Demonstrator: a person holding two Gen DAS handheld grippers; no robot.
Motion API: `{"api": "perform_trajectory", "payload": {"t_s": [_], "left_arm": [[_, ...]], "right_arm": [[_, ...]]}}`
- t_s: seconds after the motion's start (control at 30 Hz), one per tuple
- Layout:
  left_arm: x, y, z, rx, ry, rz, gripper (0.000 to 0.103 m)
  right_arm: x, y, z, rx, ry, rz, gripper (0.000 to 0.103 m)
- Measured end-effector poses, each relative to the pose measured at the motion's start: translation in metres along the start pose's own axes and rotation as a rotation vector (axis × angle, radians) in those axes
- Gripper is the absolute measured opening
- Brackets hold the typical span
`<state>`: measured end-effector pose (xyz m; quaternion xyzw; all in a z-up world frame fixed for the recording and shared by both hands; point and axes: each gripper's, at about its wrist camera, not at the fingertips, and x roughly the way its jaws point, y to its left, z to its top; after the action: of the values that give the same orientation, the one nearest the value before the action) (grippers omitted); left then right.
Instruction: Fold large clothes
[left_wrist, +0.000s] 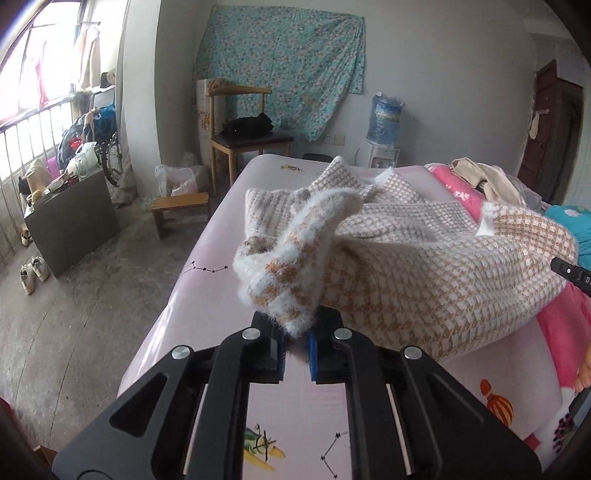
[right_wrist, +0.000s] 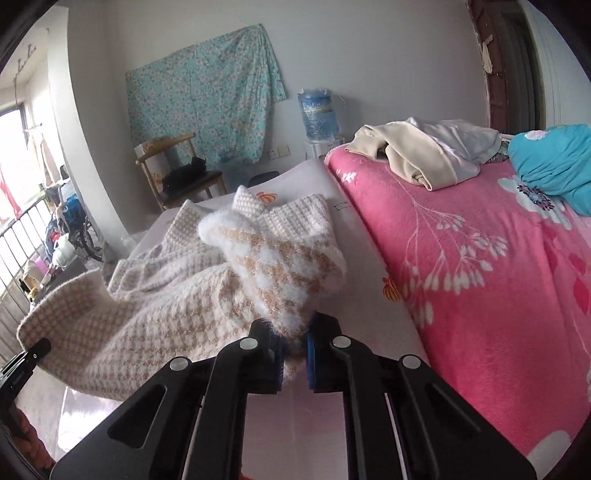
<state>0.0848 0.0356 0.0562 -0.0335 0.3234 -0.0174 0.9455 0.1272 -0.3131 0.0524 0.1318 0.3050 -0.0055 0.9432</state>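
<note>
Looking along the left tongs (left_wrist: 295, 343), the houndstooth sweater (left_wrist: 424, 280) hangs lifted off the pale pink bed sheet (left_wrist: 207, 302), most likely so its near edge can be carried over for a fold. These tongs are pinched nearly closed on a fuzzy white-trimmed corner of the knit, blue pads pressing the fabric from both sides. At the right edge of the view, the tip of the other tool touches the sweater's opposite corner, so the cloth sags between two holds

From the right wrist view, the right tongs (right_wrist: 295, 354) are likewise clamped almost fully together on a bunched, fluffy corner of the sweater (right_wrist: 155, 306), which spreads to the left and far across the sheet. A pink floral blanket (right_wrist: 480, 277) lies to the right, with a cream garment (right_wrist: 417, 158) and a turquoise bundle (right_wrist: 554, 158) at its far end
</note>
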Motion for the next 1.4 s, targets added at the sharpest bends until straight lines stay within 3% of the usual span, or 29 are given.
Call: {"api": "perform_trajectory", "payload": {"t_s": [0.1, 0.17, 0.23, 0.3, 0.37, 0.47, 0.53, 0.6, 0.7, 0.83, 0.9, 0.97, 1.03, 1.07, 1.17, 1.27, 1.33, 1.4], "left_arm": [[-0.017, 0.021, -0.011, -0.036, 0.076, -0.061, 0.009], [-0.018, 0.041, -0.028, -0.103, 0.160, -0.111, 0.012], [-0.004, 0.063, -0.052, -0.194, 0.280, -0.162, 0.020], [0.012, 0.090, -0.078, -0.311, 0.380, -0.180, 0.027], [0.012, 0.118, -0.095, -0.442, 0.407, -0.201, 0.032], [-0.007, 0.149, -0.095, -0.525, 0.325, -0.150, 0.032], [-0.016, 0.155, -0.087, -0.516, 0.275, -0.117, 0.033], [-0.017, 0.150, -0.073, -0.468, 0.236, -0.105, 0.033], [-0.007, 0.119, -0.050, -0.359, 0.209, -0.161, 0.033], [0.021, 0.058, -0.026, -0.189, 0.234, -0.297, 0.039], [0.041, 0.036, -0.022, -0.126, 0.248, -0.295, 0.040], [0.065, 0.034, -0.023, -0.117, 0.267, -0.243, 0.040], [0.085, 0.047, -0.026, -0.137, 0.290, -0.117, 0.040], [0.091, 0.058, -0.027, -0.182, 0.299, -0.120, 0.036], [0.085, 0.080, -0.024, -0.284, 0.285, -0.190, 0.036], [0.069, 0.071, -0.020, -0.233, 0.254, -0.193, 0.045], [0.063, 0.053, -0.018, -0.187, 0.261, -0.298, 0.046], [0.071, 0.031, -0.024, -0.125, 0.327, -0.337, 0.047]], "right_arm": [[-0.029, -0.014, -0.015, 0.014, 0.054, 0.062, 0.009], [-0.034, -0.025, -0.033, 0.046, 0.151, 0.110, 0.013], [-0.025, -0.043, -0.056, 0.107, 0.275, 0.149, 0.027], [-0.011, -0.062, -0.081, 0.172, 0.408, 0.130, 0.037], [-0.011, -0.083, -0.094, 0.242, 0.465, 0.104, 0.044], [-0.032, -0.102, -0.091, 0.293, 0.408, 0.093, 0.053], [-0.043, -0.100, -0.081, 0.253, 0.354, 0.049, 0.056], [-0.044, -0.090, -0.069, 0.213, 0.314, 0.062, 0.056], [-0.029, -0.057, -0.053, 0.127, 0.292, 0.157, 0.056], [0.007, 0.001, -0.047, -0.016, 0.343, 0.313, 0.056], [0.027, 0.020, -0.048, -0.070, 0.366, 0.350, 0.058], [0.052, 0.022, -0.047, -0.085, 0.388, 0.341, 0.058], [0.078, 0.008, -0.047, -0.067, 0.413, 0.271, 0.058], [0.085, -0.003, -0.049, -0.050, 0.422, 0.216, 0.058], [0.086, -0.028, -0.041, 0.054, 0.412, 0.252, 0.058], [0.069, -0.021, -0.036, 0.002, 0.378, 0.197, 0.058], [0.061, -0.008, -0.039, -0.032, 0.390, 0.273, 0.058], [0.062, 0.008, -0.045, -0.080, 0.433, 0.317, 0.059]]}}
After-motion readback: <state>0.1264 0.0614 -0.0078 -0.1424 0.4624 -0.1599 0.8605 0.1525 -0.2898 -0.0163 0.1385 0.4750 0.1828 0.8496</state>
